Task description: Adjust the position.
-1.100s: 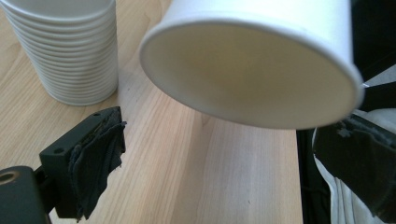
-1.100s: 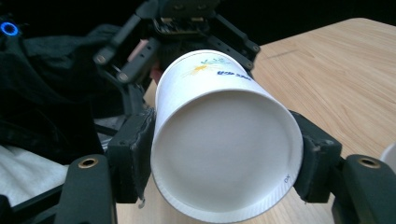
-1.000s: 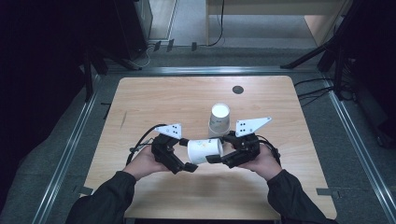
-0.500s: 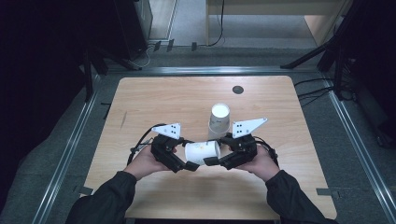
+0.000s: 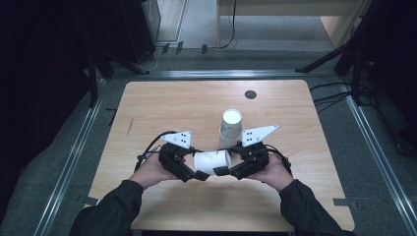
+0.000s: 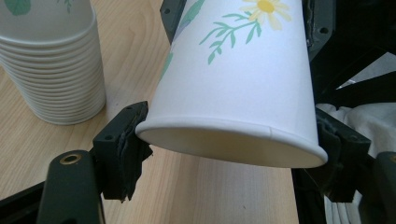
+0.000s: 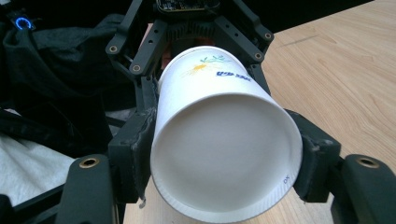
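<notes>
The paper cup [image 5: 212, 161] lies on its side, held between both grippers above the near part of the table [image 5: 162, 105], just in front of the cup stack [image 5: 229, 127]. It is white with a printed daisy and green sprigs. In the left gripper view the rim end [image 6: 229, 147] sits between the pads; the left gripper [image 5: 196, 174] has just been closing and now clamps it. The right gripper [image 5: 219, 171] grips the base end [image 7: 224, 154], pads pressed on both sides. The cup's blue lettering is too small to read. The stack is cut off at the frame's top. The table is light wood, with a dark round fitting [image 5: 250, 94] beyond the stack; grey floor surrounds it.
</notes>
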A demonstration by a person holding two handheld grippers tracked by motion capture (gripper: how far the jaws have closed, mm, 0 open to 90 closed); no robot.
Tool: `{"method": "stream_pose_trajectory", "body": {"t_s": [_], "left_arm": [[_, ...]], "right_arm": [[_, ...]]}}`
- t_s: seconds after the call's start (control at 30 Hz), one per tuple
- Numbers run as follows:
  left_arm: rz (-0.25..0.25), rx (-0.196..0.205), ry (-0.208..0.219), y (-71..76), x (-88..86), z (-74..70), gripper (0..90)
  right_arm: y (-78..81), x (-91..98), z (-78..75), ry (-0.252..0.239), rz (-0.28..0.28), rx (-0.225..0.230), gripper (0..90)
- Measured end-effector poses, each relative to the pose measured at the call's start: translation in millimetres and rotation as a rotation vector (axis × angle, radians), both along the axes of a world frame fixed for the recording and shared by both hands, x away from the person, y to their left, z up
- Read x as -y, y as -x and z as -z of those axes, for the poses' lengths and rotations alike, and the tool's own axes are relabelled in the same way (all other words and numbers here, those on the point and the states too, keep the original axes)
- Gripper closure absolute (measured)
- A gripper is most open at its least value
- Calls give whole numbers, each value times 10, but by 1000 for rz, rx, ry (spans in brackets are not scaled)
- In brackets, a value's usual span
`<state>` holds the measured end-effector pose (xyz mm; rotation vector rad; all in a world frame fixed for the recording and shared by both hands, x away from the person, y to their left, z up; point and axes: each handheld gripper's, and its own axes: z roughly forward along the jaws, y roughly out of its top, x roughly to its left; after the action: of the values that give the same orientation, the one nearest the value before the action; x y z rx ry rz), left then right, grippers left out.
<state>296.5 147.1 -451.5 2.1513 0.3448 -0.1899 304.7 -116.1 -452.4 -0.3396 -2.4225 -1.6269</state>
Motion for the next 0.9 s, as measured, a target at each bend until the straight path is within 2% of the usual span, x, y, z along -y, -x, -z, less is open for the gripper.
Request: {"method": "stream_pose_trajectory", "body": {"t_s": [0.17, 0.23, 0.47, 0.53, 0.67, 0.77, 0.9], "left_arm": [[-9, -3, 17, -12, -32, -25, 230], [-15, 4, 16, -16, -49, -44, 230], [-35, 24, -12, -41, -199, -193, 230], [-34, 31, -45, -46, -226, -244, 230], [-30, 61, -104, -62, -235, -344, 230], [-3, 79, -180, -86, -212, -444, 230], [35, 102, -312, -151, -121, -612, 229]], "right_arm": [[10, -11, -4, 0, 7, 15, 270], [12, -18, 0, 15, 19, 25, 244], [9, 35, 3, 56, 44, 41, 235], [5, 54, 13, 80, 54, 47, 236], [7, 59, 17, 96, 61, 53, 236], [30, 79, 7, 109, 69, 66, 236], [38, 101, 10, 123, 75, 79, 236]]}}
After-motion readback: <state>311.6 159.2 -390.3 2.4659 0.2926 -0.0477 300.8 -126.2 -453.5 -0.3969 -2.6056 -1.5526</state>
